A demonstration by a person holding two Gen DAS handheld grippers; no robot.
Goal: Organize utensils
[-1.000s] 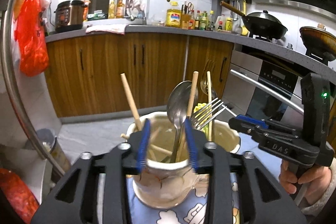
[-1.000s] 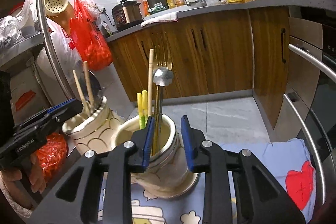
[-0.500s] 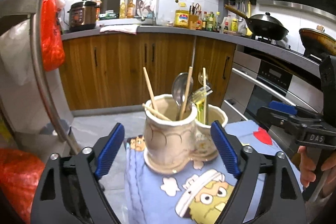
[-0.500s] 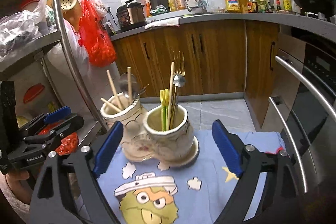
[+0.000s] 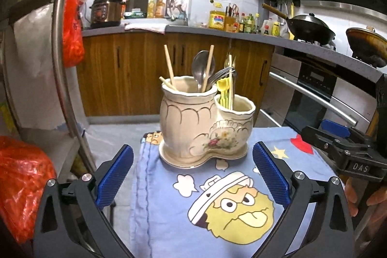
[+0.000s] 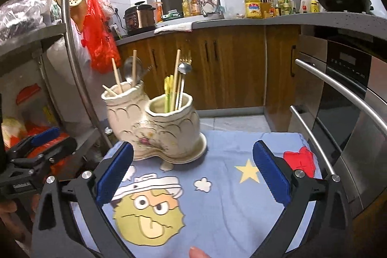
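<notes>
Utensils stand sorted in a cream ceramic holder [image 5: 205, 122] made of 2 joined pots on a shared base, set at the far edge of a blue cartoon cloth [image 5: 217, 209], toward its far left corner in the right wrist view. In the left wrist view the taller pot [image 5: 187, 113] on the left carries wooden chopsticks [image 5: 168, 64], a metal spoon [image 5: 200, 69] and a fork [image 5: 221, 74] that leans toward the shorter pot. The shorter pot [image 5: 235, 122] holds yellow plastic pieces [image 5: 223, 88] and another slim stick. From the right wrist view the shorter pot [image 6: 173, 123] sits nearer, with a gold fork [image 6: 186, 62] and a small spoon [image 6: 184, 69] rising from it.

The left gripper [image 5: 193, 185] hovers over the near part of the cloth, its blue pads [image 5: 113, 178] spread wide with nothing between them and well short of the holder. The right gripper [image 6: 192, 175] is likewise spread wide and empty, above the cartoon face, also apart from the holder. Each gripper appears at the edge of the other's view, held in a hand [image 5: 362, 200].

Behind run wooden cabinets [image 6: 229, 64], a grey counter [image 5: 193, 29] with a rice cooker [image 5: 106, 10] and bottles, a wok [image 5: 309, 27] on the stove, and an oven [image 6: 338, 93]. A red bag [image 6: 99, 38] hangs by a metal rack [image 6: 70, 40].
</notes>
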